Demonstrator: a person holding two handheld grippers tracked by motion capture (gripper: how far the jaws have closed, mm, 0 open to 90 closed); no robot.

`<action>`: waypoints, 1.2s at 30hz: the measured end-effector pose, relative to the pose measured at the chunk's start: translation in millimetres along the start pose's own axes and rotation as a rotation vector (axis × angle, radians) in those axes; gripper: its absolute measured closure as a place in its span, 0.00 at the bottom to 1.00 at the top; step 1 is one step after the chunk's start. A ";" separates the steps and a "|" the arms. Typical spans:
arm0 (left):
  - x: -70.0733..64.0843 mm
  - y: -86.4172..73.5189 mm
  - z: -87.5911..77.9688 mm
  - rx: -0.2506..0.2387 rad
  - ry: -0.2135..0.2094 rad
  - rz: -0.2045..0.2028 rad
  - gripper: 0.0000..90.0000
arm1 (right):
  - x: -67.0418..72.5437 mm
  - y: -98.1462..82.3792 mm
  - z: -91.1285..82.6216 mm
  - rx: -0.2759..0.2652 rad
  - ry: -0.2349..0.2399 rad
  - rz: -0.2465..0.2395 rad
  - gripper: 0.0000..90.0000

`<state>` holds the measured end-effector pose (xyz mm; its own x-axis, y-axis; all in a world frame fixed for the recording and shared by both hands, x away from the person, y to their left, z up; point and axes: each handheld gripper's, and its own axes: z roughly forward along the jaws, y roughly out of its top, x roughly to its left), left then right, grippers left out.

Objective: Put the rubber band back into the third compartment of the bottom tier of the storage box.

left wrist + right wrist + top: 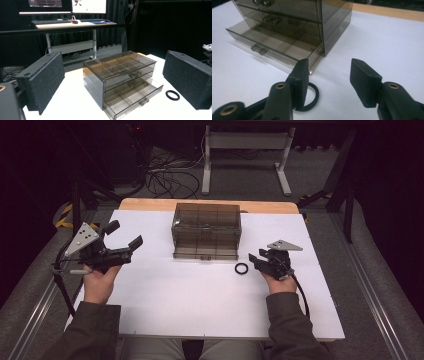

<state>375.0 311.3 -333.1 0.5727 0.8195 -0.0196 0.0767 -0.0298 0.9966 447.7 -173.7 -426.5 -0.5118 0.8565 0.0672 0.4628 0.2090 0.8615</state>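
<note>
Drawer box (206, 231) sits mid-table (200, 305) toward the far edge, its bottom drawer (135, 98) pulled out on the near side, the two drawers above it pushed in. Ring (241, 268) lies flat on the table just off the box's near right corner, beside the open drawer's end and not in it. Right gripper (256, 260) is right of the box, close beside the ring with one pad partly in front of it in the right gripper view; left gripper (125, 236) is well left of the box, above the table.
</note>
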 end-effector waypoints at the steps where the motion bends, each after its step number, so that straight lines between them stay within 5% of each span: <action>1: -0.2 0.0 -0.1 0.002 0.002 0.000 0.05 | -0.2 -1.2 1.9 0.010 -0.002 -0.002 0.59; 30: 0.0 -0.7 0.0 -0.003 -0.001 0.002 0.05 | 3.0 -17.4 29.6 0.128 0.035 -0.023 0.75; 36: 1.9 0.3 -1.4 -0.021 -0.029 -0.038 0.06 | 3.2 -18.4 31.9 0.140 0.030 -0.025 0.77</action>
<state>375.0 313.7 -332.7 0.5933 0.8028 -0.0592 0.0820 0.0130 0.9966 460.6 -159.7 -458.2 -0.5447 0.8363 0.0633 0.5451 0.2957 0.7845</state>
